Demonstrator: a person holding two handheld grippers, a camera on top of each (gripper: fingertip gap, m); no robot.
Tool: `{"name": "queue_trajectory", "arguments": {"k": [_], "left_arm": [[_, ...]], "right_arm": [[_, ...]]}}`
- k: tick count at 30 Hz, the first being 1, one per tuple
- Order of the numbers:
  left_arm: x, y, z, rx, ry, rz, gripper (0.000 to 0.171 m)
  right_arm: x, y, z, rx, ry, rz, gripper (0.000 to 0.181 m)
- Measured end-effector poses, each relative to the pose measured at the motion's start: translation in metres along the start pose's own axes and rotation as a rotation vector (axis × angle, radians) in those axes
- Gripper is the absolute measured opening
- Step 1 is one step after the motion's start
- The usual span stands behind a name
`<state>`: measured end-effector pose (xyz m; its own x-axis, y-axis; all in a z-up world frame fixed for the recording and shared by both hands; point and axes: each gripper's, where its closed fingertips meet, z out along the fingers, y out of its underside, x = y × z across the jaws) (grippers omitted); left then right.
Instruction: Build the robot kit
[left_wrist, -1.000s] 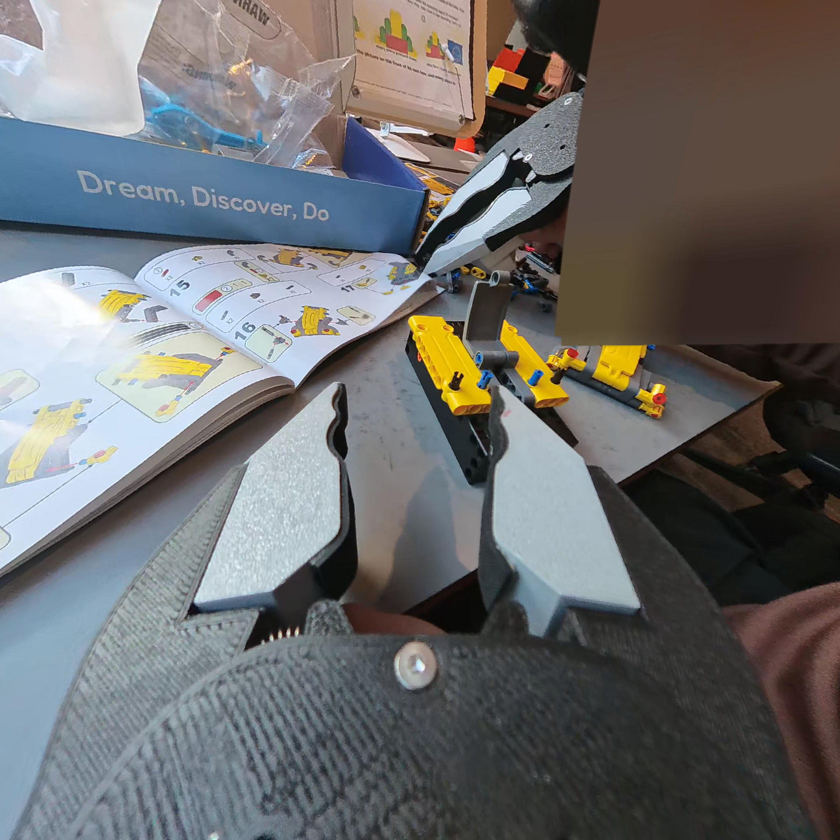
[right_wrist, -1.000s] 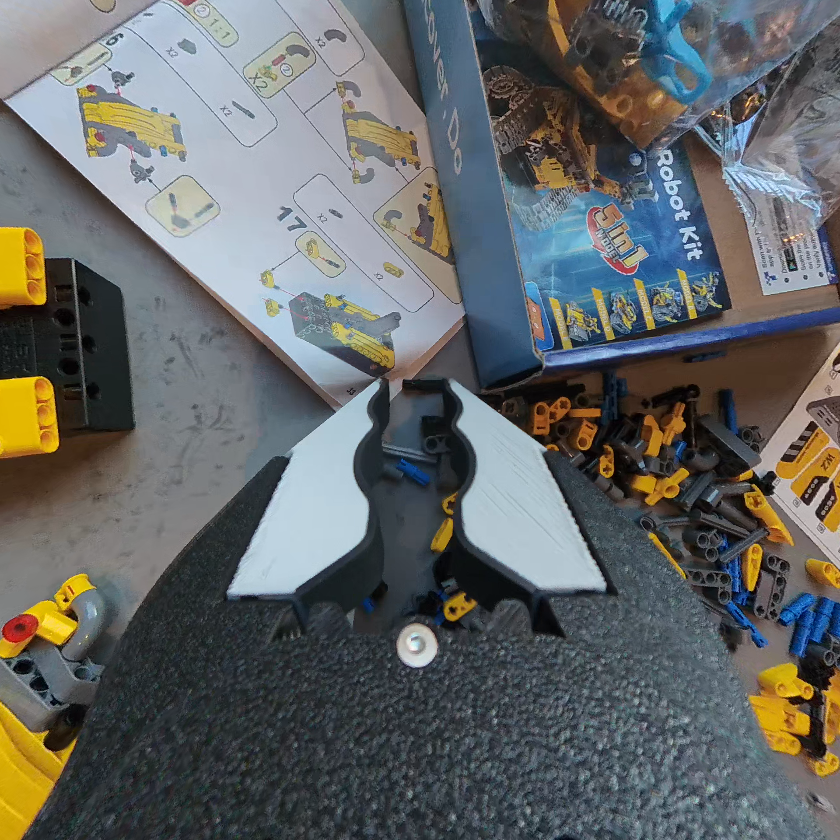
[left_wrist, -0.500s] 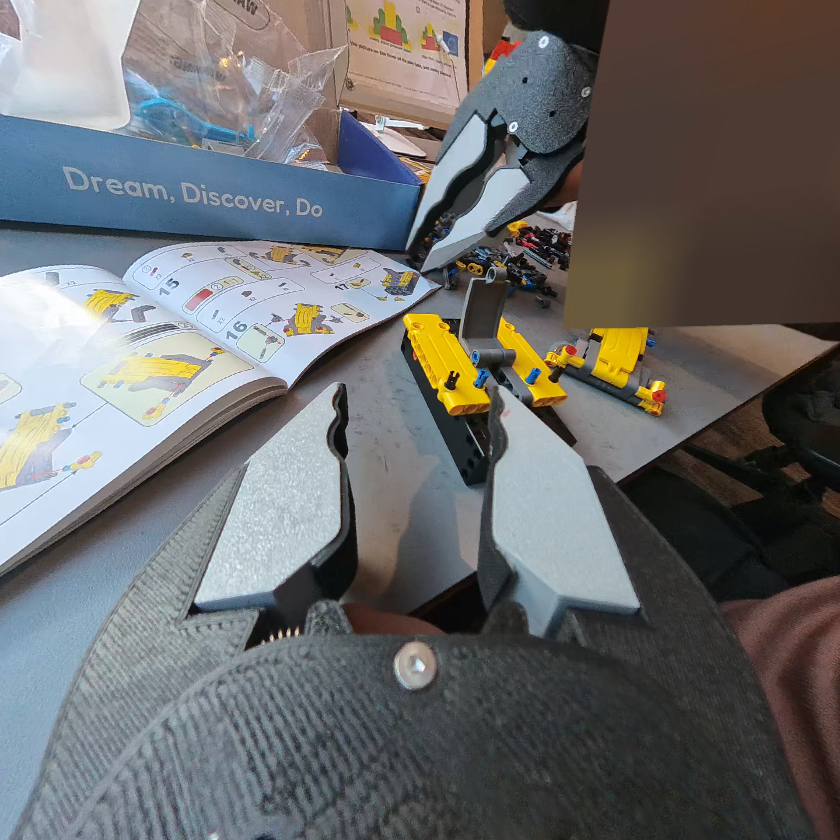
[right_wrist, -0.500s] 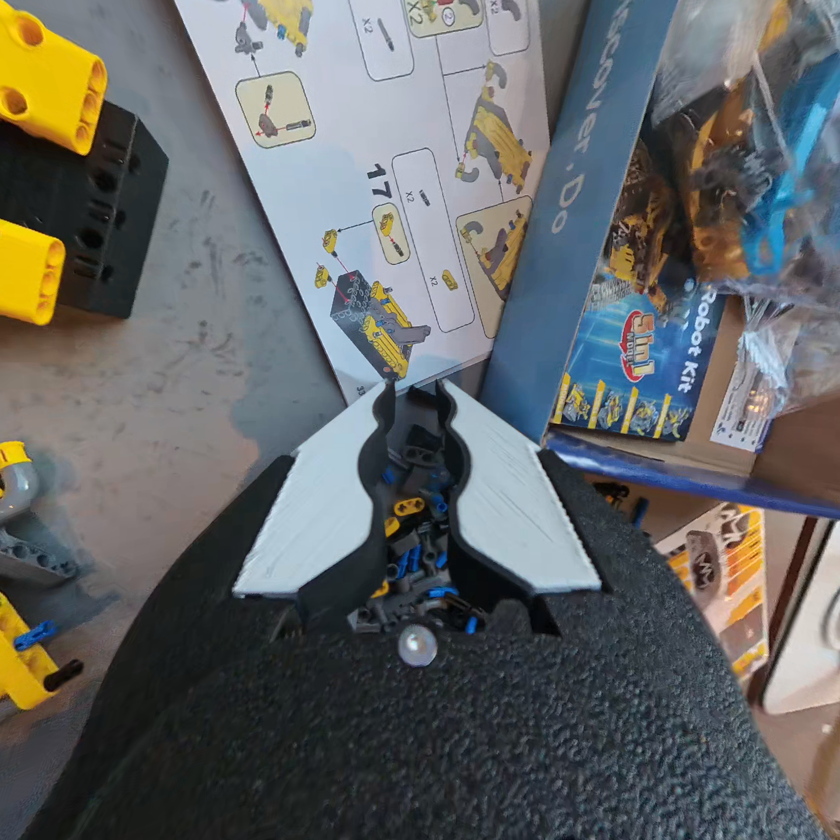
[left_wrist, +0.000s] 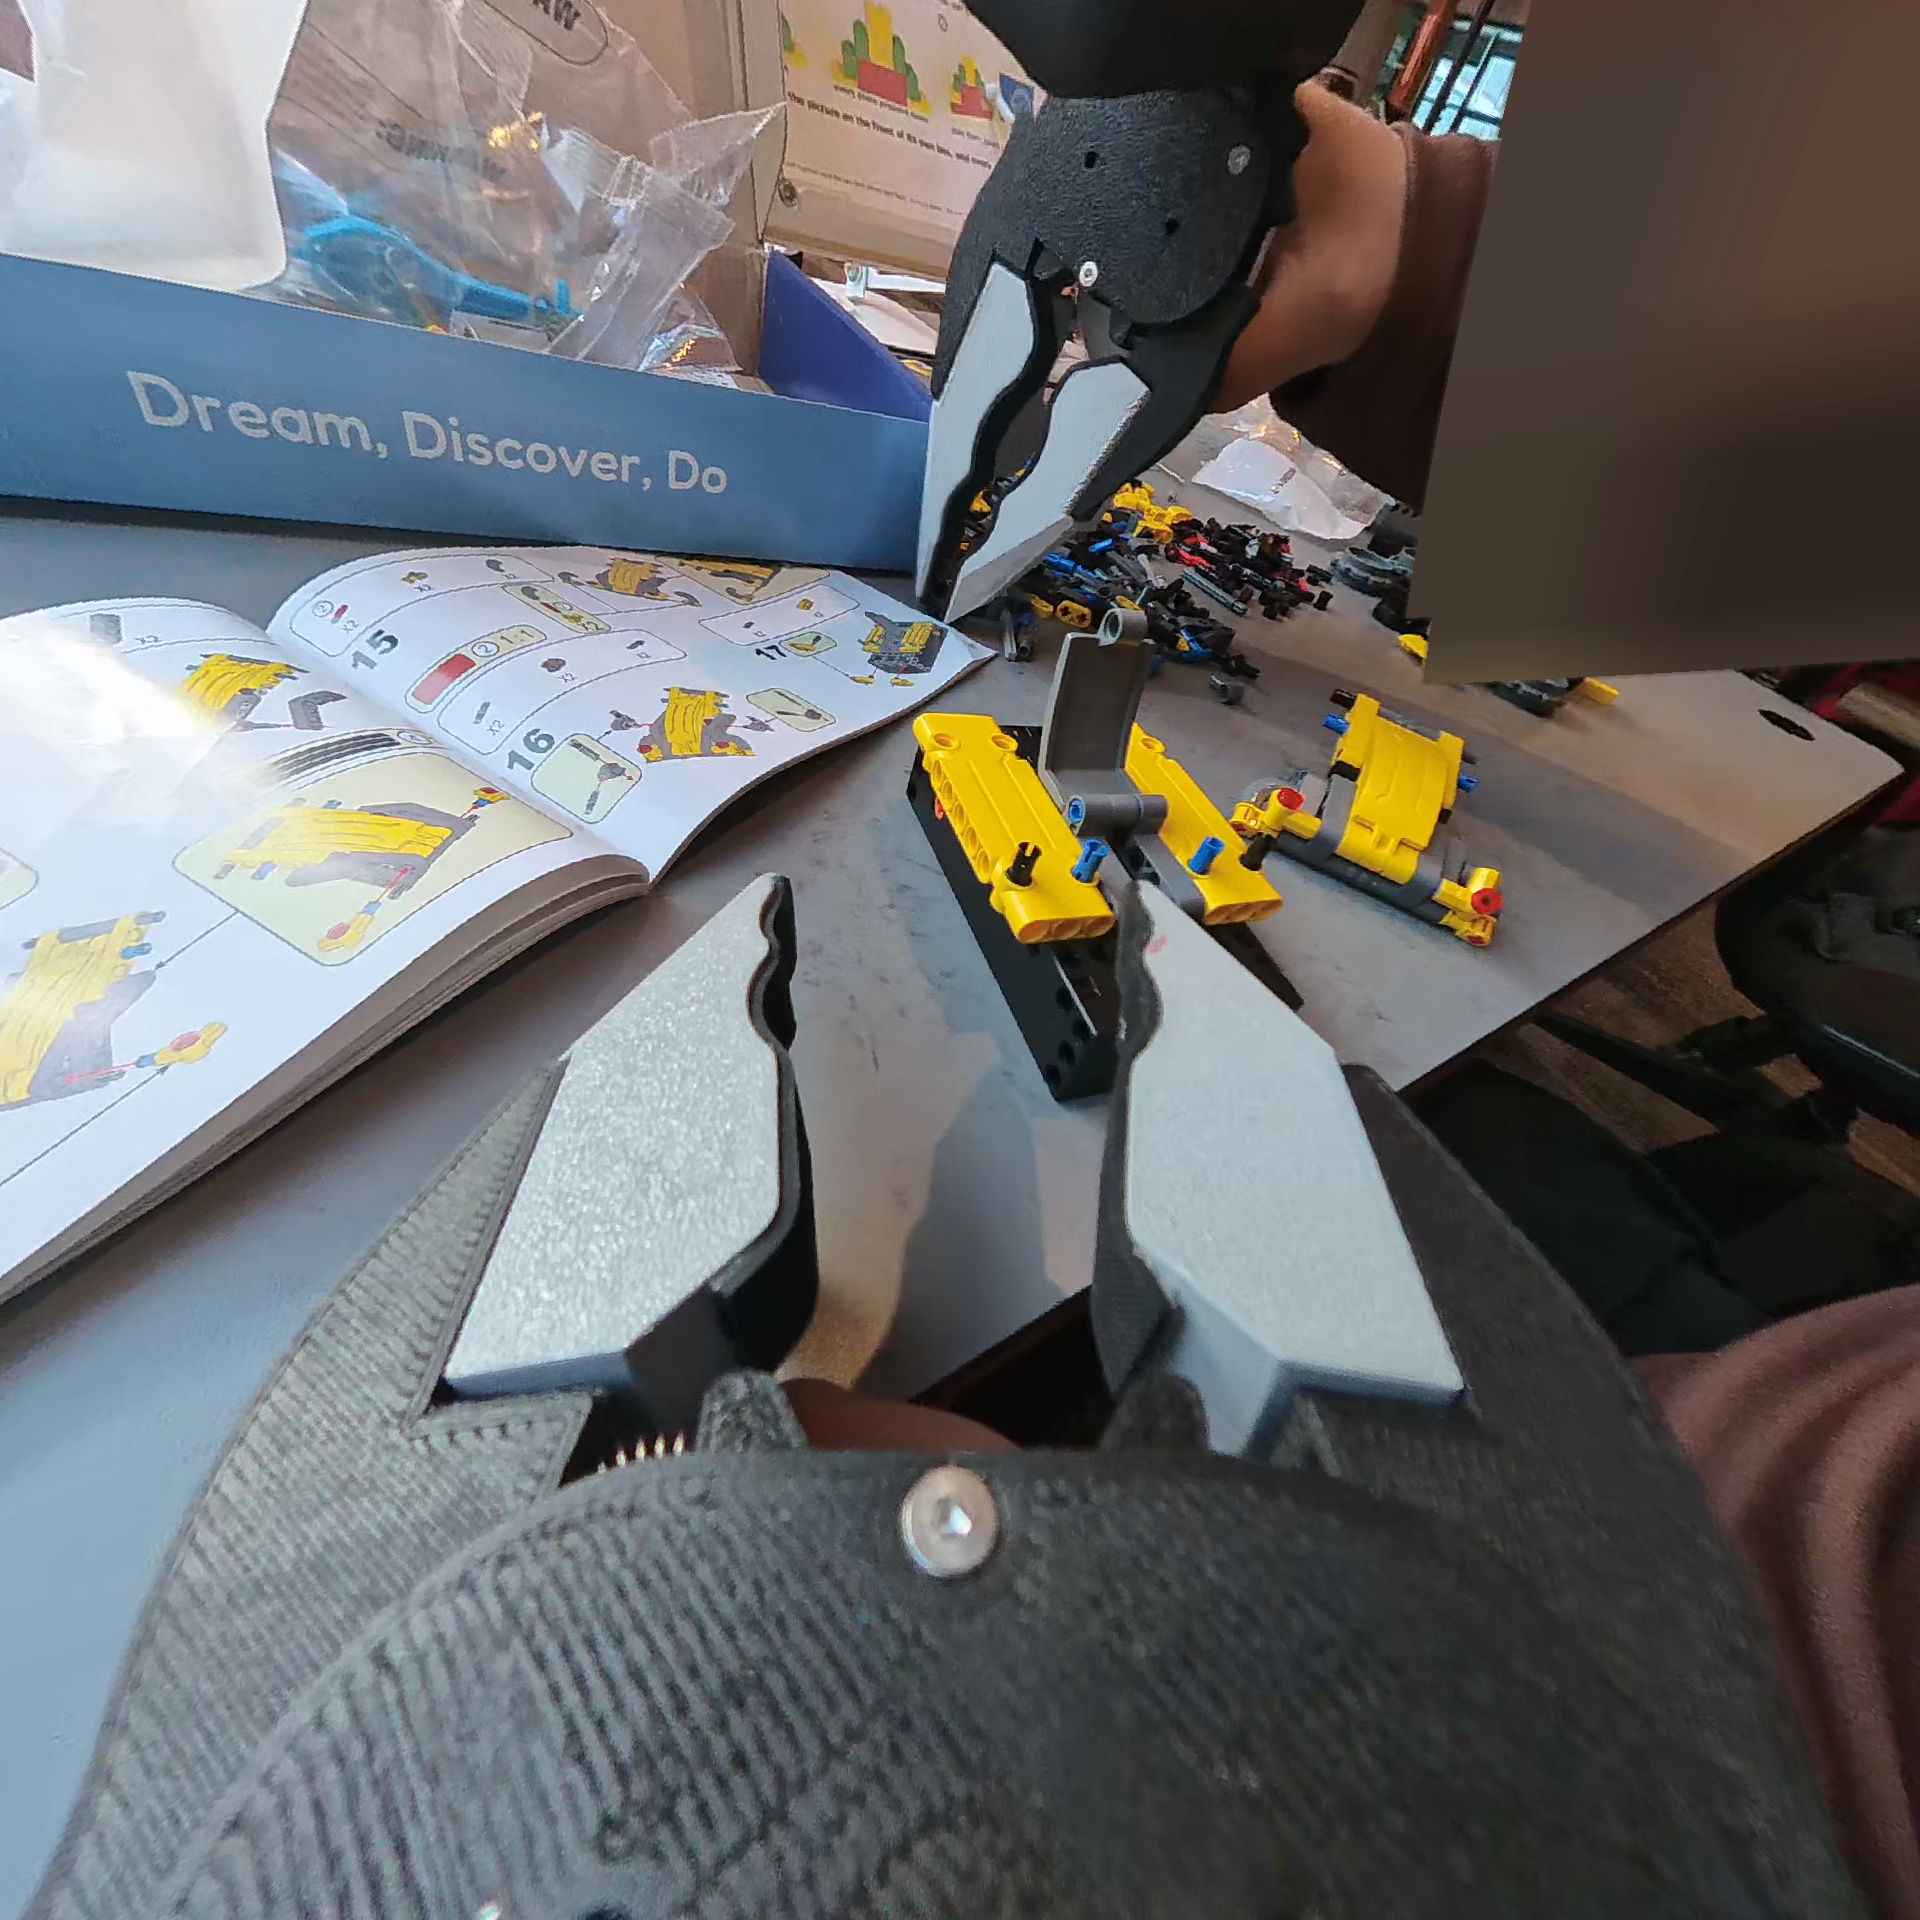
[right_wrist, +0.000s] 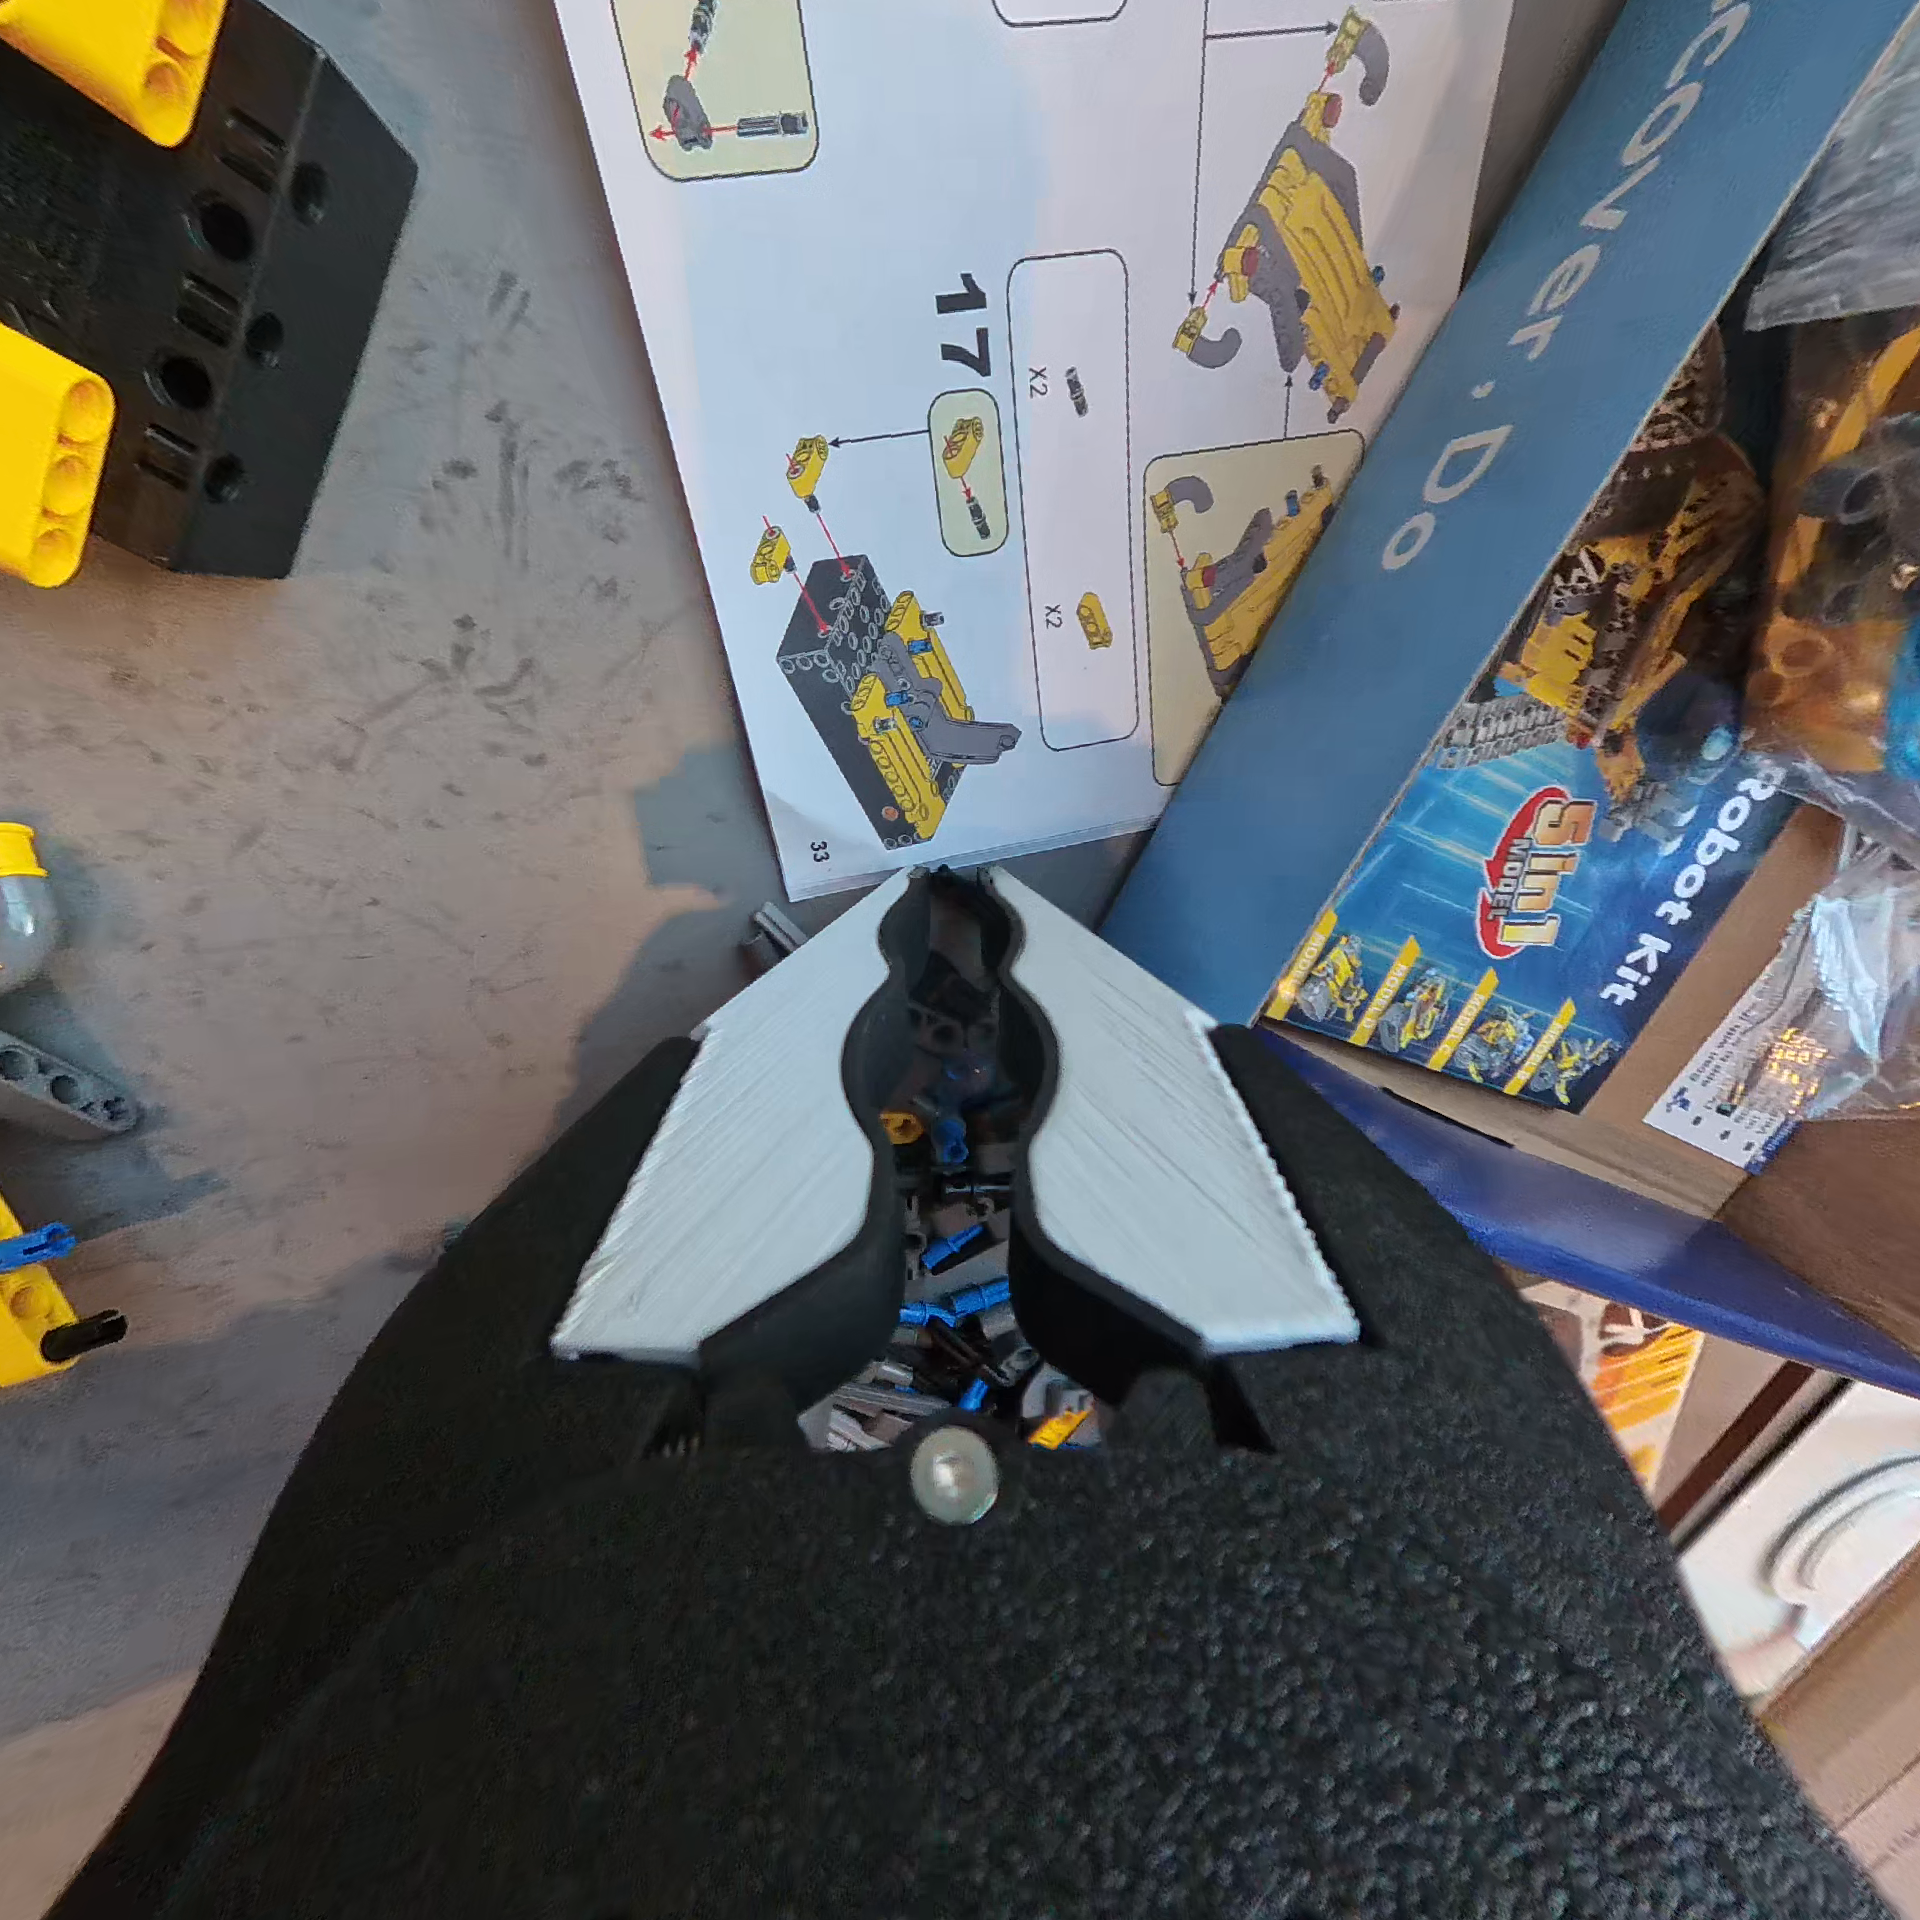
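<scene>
My left gripper (left_wrist: 956, 904) is open and empty, low over the grey table, just short of a black block with two yellow beams and an upright grey lever (left_wrist: 1039, 862). My right gripper (left_wrist: 945, 603) points down at the near edge of a pile of small black, blue and yellow parts (left_wrist: 1174, 571), by the corner of the open instruction booklet (left_wrist: 416, 779). In the right wrist view its fingertips (right_wrist: 951, 881) are almost together with a small black piece (right_wrist: 943, 883) between them. A grey piece (right_wrist: 769, 925) lies just to their left.
A blue kit box (left_wrist: 416, 436) with plastic bags stands behind the booklet (right_wrist: 935, 312). A second yellow and grey assembly (left_wrist: 1392, 810) lies right of the block (right_wrist: 208, 312). The table edge (left_wrist: 1558, 997) runs close on the right. A hand (left_wrist: 1320, 260) holds the right gripper. The left tips stand about 9 cm off the block (right_wrist: 208, 312).
My right gripper has swung upright, come down at the booklet's corner and narrowed its fingers to almost together. My left gripper has stayed open and nearly still.
</scene>
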<state>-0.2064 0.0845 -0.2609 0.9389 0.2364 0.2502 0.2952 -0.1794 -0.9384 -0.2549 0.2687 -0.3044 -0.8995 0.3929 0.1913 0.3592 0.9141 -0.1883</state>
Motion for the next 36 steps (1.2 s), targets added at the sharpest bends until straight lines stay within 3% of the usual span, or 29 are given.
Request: {"name": "queue_trajectory", "arguments": {"k": [28, 36], "left_arm": [[0.004, 0.001, 0.000, -0.002, 0.004, 0.018, 0.060], [0.004, 0.001, 0.000, -0.001, 0.001, 0.027, 0.060]], "right_arm": [[-0.001, -0.001, -0.002, -0.003, 0.041, 0.004, 0.008], [-0.005, -0.004, -0.023, 0.078, 0.083, 0.052, 0.008]]}}
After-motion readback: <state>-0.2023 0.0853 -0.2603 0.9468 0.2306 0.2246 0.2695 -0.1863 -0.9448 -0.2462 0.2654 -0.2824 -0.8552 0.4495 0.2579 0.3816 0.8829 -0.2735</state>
